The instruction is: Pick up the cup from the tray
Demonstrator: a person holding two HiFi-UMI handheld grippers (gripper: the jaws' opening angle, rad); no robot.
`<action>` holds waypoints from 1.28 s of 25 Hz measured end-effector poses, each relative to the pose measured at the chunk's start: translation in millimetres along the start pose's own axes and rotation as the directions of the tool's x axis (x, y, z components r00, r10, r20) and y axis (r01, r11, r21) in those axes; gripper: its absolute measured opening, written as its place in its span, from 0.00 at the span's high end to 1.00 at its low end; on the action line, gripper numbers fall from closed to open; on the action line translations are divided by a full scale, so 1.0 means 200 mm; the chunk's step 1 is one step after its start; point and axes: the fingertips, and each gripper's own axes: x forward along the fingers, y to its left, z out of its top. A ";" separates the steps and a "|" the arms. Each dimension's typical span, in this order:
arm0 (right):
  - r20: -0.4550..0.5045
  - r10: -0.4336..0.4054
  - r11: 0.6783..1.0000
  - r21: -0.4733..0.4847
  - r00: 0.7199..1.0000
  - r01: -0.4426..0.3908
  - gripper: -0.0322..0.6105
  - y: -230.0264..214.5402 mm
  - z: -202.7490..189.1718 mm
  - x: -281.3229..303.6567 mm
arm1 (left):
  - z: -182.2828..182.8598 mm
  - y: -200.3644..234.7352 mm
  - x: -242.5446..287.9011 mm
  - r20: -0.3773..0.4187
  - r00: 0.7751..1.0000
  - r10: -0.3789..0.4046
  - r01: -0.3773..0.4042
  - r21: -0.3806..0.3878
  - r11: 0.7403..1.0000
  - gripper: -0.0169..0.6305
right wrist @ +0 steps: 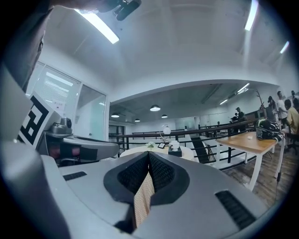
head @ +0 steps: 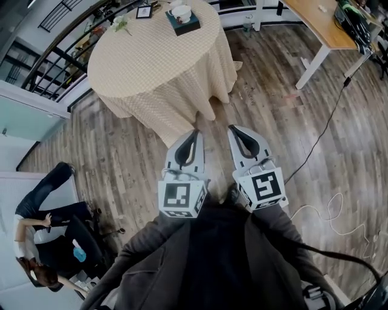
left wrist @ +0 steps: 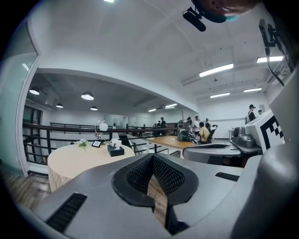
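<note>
- Left gripper: jaws closed tip to tip, nothing between them; held level beside the right one.
- Right gripper: jaws likewise pressed together and empty; just right of the left gripper, apart from it.
- Cup: white, standing on a dark tray; well ahead of both grippers, neither touching it. From the left gripper the cup lies ahead and to the left.
- Round table: cream checked cloth hanging to the floor; directly ahead of the grippers, tray at its far side.
- Picture frame: small, left of the tray on the table.
- Flowers: farther left on the same cloth.
- Floor: dark wood planks, beneath and around the grippers.
- Cable: black, trailing across the floor to the right.
- Wooden desk: white legs, ahead and far right.
- Railing: black bars, beyond the table to the left.
- Seated person: on a chair, left of and behind the grippers.
</note>
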 end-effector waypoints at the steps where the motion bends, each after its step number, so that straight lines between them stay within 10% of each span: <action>1: -0.007 -0.007 1.000 0.020 1.000 0.007 0.94 -0.02 -0.02 -0.01 | -0.01 -0.02 0.01 -0.011 1.000 -0.004 0.004 0.004 1.000 0.97; 12: -0.095 -0.021 0.997 0.072 0.995 0.028 0.94 -0.13 -0.17 0.16 | -0.10 0.08 0.23 -0.033 0.999 -0.039 0.037 -0.040 0.999 0.97; 32: -0.104 0.082 0.997 0.000 0.991 -0.082 0.94 -0.08 -0.02 1.27 | 0.07 1.00 0.78 0.074 0.997 0.001 0.008 -0.121 0.993 0.97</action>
